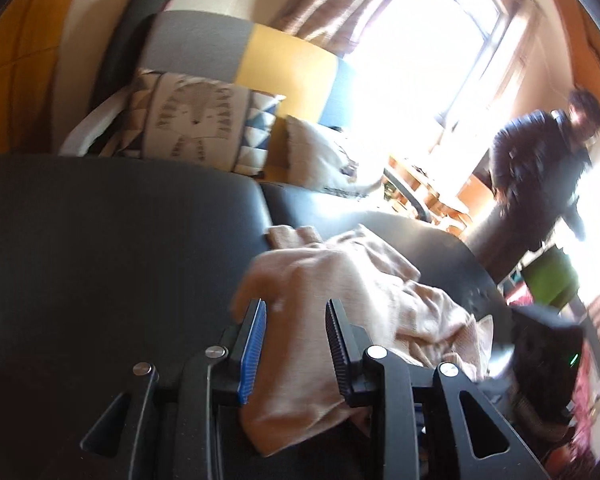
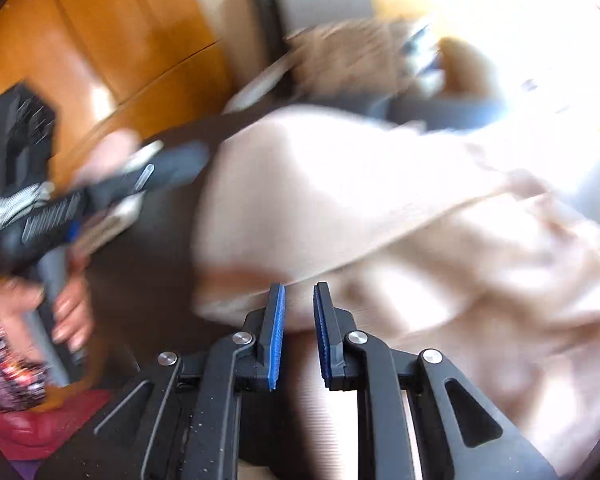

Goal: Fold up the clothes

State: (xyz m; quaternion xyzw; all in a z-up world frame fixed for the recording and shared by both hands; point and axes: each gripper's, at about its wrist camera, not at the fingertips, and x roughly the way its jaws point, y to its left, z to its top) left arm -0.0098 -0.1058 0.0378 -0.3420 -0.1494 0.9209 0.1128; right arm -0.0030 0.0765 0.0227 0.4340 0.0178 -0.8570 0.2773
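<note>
- The pale pink knit garment lies crumpled on the dark leather seat, bunched and ridged rather than flat, with one end drooping over the seat's near edge
- The left gripper has its fingers well apart, with a fold of the garment between them; the pads look clear of the cloth on both sides, so I judge it holds nothing firmly. Closing here could pinch several layers at once, and the lift would then drag a lump instead of one edge
- The right gripper has its fingers narrowly parted at the garment's near hem; cloth shows in the gap, but blur hides whether it is pinched, so I cannot tell. A shallow bite there could slip off the soft knit as soon as it is pulled
- Both views are smeared by motion; at that pace, the loose knit could swing and fold back on itself, spoiling any crease
- In the right wrist view the left gripper, with the hand on its handle, sits just beside the garment's far left edge; the two tools could knock together over the cloth
- The overhanging end could pull the rest off the seat if both fingers let go
- A person stands well behind the seat, by the window, clear of the work
</note>
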